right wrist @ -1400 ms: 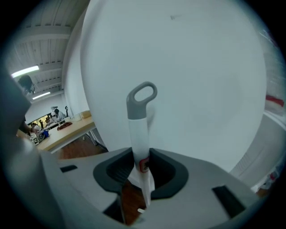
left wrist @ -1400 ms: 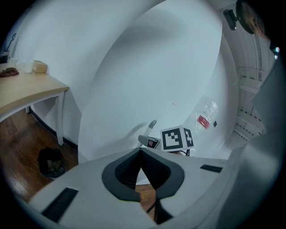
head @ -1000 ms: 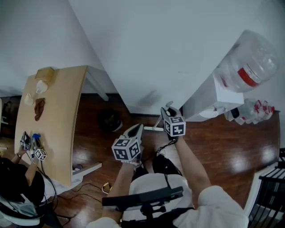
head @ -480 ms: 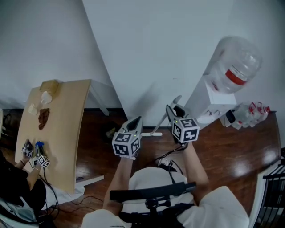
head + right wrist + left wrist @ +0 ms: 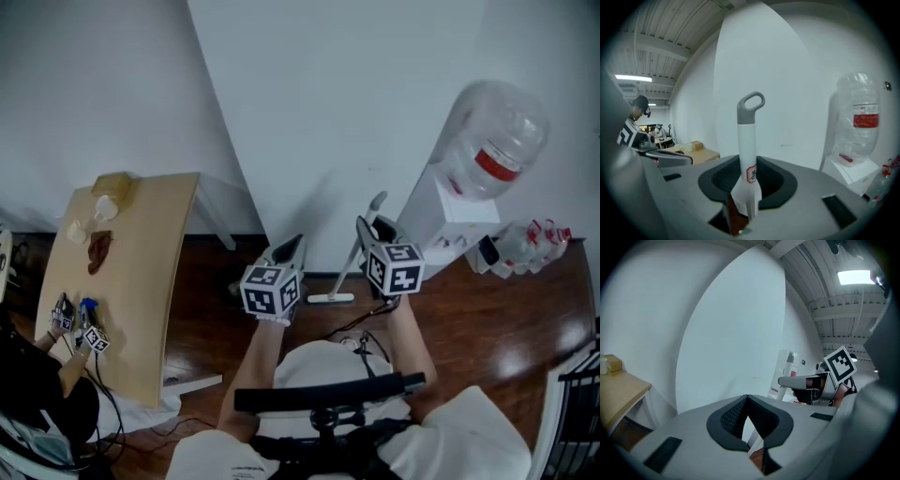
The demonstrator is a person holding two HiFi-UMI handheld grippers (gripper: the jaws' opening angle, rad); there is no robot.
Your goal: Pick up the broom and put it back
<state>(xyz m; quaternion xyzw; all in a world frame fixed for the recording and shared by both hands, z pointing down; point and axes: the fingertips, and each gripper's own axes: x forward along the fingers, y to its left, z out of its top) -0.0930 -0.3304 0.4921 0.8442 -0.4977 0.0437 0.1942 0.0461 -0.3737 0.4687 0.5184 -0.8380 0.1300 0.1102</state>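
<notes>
Right gripper, in the head view, is clamped on the broom handle. The broom slants down from it, with its head low by the foot of the wall, left of the water cooler. Left gripper hovers near, apart from the handle. At the left stands a table.

Left gripper view: jaws together, nothing between them. The right gripper and the handle top show ahead at right.

Right gripper view: the white handle stands upright, pinched between the pads, with its grey loop above the jaws.
</notes>
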